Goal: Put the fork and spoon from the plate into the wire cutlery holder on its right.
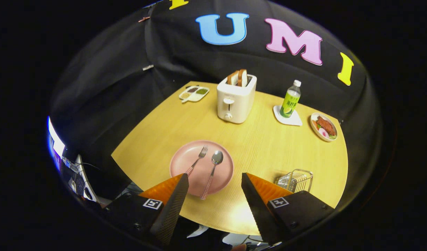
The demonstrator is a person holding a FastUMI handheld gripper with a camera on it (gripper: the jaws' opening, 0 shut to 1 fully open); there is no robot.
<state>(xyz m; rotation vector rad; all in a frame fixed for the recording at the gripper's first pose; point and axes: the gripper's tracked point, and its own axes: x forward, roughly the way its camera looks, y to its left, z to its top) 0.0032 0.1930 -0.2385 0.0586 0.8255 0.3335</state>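
A pink plate (185, 158) lies on the round wooden table just ahead of my fingers. On it rest a fork (198, 159) on the left and a spoon (213, 167) on the right, side by side, both with checked pink handles; the spoon's handle sticks out over the plate's near rim. The wire cutlery holder (294, 180) stands to the right of the plate, partly behind my right finger. My gripper (214, 178) hovers above the table's near edge, open wide, with nothing between its fingers. The spoon's handle end lies in the gap between them, well below.
Beyond the plate stands a white toaster (234, 101) with bread slices in it. A green bottle (290, 100) on a white coaster and a small dish of food (324, 127) sit at the far right. A divided sauce dish (194, 93) is at the far left.
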